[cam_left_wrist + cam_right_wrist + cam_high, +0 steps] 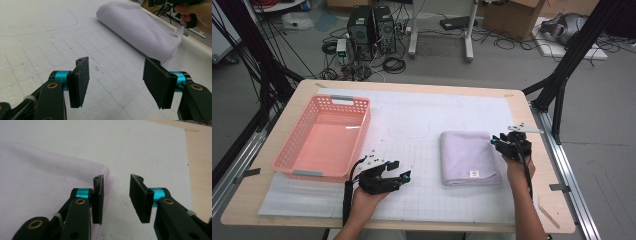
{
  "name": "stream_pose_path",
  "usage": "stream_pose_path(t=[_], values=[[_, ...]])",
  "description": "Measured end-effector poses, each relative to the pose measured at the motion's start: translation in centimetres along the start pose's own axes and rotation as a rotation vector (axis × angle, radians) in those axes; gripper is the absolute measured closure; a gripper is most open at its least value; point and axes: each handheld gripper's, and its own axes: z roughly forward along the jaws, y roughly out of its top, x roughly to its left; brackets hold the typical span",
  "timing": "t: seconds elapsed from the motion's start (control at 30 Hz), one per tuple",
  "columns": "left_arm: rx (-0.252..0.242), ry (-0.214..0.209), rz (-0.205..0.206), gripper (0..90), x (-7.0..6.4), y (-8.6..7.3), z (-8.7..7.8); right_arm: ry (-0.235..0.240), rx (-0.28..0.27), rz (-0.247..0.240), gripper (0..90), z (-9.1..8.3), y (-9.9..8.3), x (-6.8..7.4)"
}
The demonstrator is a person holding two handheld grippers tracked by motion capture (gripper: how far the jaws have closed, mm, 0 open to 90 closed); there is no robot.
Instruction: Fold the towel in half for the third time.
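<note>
Nearest to us, at the bottom of the high view, we see two forearms come in over the desk (532,205), each hand holding a gripper. The left gripper (398,170) hovers over the white gridded mat (427,200), just in front of the near right corner of the basket (355,104). Its fingers (80,80) stand wide apart with nothing between them; in the left gripper view we look through the gap at bare grid lines, with the towel (140,27) lying farther off on the mat.

The right gripper (501,141) sits at the far right corner of the towel (468,156). In the right gripper view its fingers (98,200) are apart: one is over the towel's (45,185) stitched edge, the other is over the bare mat (150,150) beside it. We cannot tell whether the first finger touches the cloth.

The towel is pale lilac, folded into a thick rectangle, and lies flat on the mat right of the desk's middle, a small white label near its front edge. The pink basket stands well apart from it on the left side of the desk, with nothing in it.

Beyond the desk's far edge we see the grey floor (492,65), tangled cables (392,64), two dark computer towers (372,30) and a cardboard box (512,17).
</note>
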Motion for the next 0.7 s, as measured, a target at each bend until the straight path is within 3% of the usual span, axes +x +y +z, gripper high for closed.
stream_pose_path(t=[0.1, 0.17, 0.23, 0.3, 0.33, 0.37, 0.4, 0.57, 0.6, 0.63, 0.67, 0.7], values=[[-0.004, 0.002, -0.004, 38.4, 0.0, 0.0, -0.1, 0.068, -0.001, 0.023, 58.5, -1.5, -1.1, 0.2], [-0.007, 0.001, -0.005, 38.4, 0.0, 0.1, -0.1, 0.132, 0.006, 0.020, 55.8, -2.2, -2.3, 0.7], [-0.005, 0.002, -0.004, 38.3, 0.1, 0.0, -0.1, 0.165, 0.021, 0.009, 56.2, -2.4, -3.4, 1.2], [-0.004, 0.004, -0.003, 38.3, 0.0, 0.0, -0.1, 0.198, 0.050, -0.004, 63.3, -2.4, -4.6, 2.0], [-0.004, 0.004, -0.003, 38.3, 0.0, 0.0, -0.1, 0.187, 0.064, -0.003, 66.5, -2.3, -5.1, 2.1], [-0.005, 0.005, -0.001, 38.4, 0.0, 0.1, -0.1, 0.197, 0.053, 0.026, 78.9, -2.4, -5.5, 2.0], [-0.003, 0.003, 0.001, 38.4, -0.1, 0.0, -0.1, 0.210, 0.049, 0.041, 83.2, -2.7, -5.5, 1.8], [-0.006, 0.005, 0.002, 38.3, -0.2, 0.1, -0.1, 0.071, 0.043, -0.045, 84.7, -4.5, -4.9, 2.3], [-0.005, 0.006, 0.003, 38.3, -0.2, 0.1, -0.2, 0.066, 0.055, -0.048, 81.0, -4.5, -4.9, 2.3], [-0.007, 0.005, 0.002, 38.3, -0.1, 0.0, -0.1, 0.090, 0.080, -0.022, 68.7, -4.3, -5.0, 2.1], [-0.006, 0.004, 0.002, 38.3, -0.1, 0.1, -0.2, 0.075, 0.091, -0.005, 59.0, -4.1, -5.2, 2.1], [-0.010, 0.004, 0.002, 38.2, -0.1, 0.1, -0.2, 0.065, 0.075, -0.007, 58.5, -4.3, -5.3, 2.1]])
